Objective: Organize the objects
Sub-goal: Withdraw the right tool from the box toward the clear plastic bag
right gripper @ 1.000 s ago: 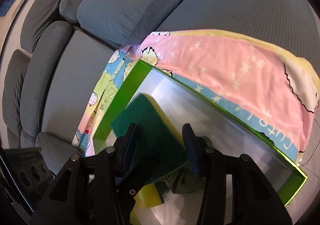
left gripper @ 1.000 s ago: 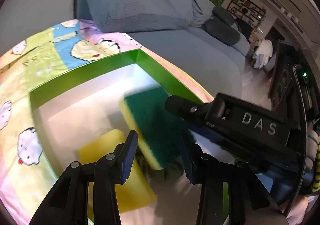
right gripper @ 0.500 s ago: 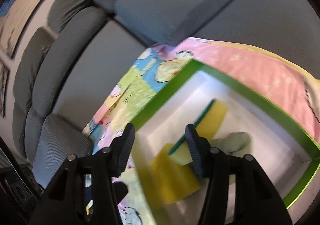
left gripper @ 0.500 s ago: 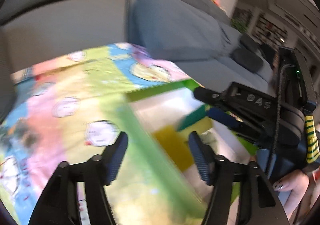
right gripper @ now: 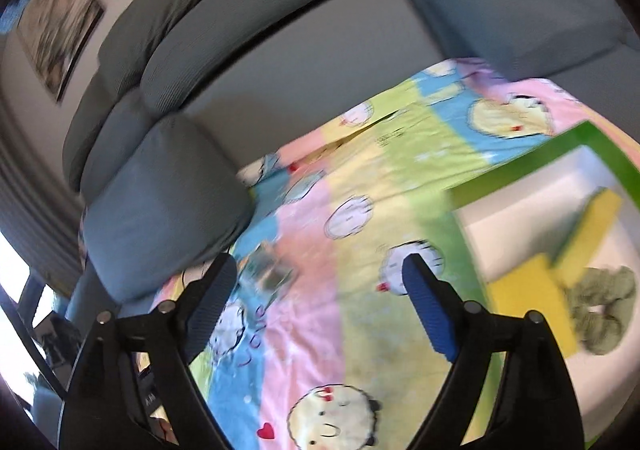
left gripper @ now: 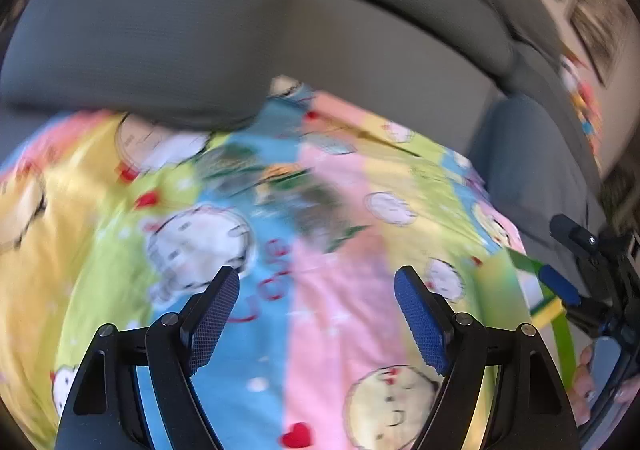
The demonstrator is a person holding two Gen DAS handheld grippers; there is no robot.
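Sponges lie inside the green-rimmed box on the cartoon blanket, beside a grey-green fabric scrunchie. Left tool and right tool both hang wide and empty above the blanket. A small blurred object, possibly clear packaging, rests near the sofa cushion.

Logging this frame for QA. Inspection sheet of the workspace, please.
Surface: cartoon-print blanket spread over a grey sofa.
Job's things: green box holds two yellow sponges and a green scrunchie.
Clutter: small blurred item on the blanket, unidentifiable.
Grippers: left tongs open, empty; right tongs open, empty.
Cables: nothing seen.
Surroundings: framed pictures on the wall.
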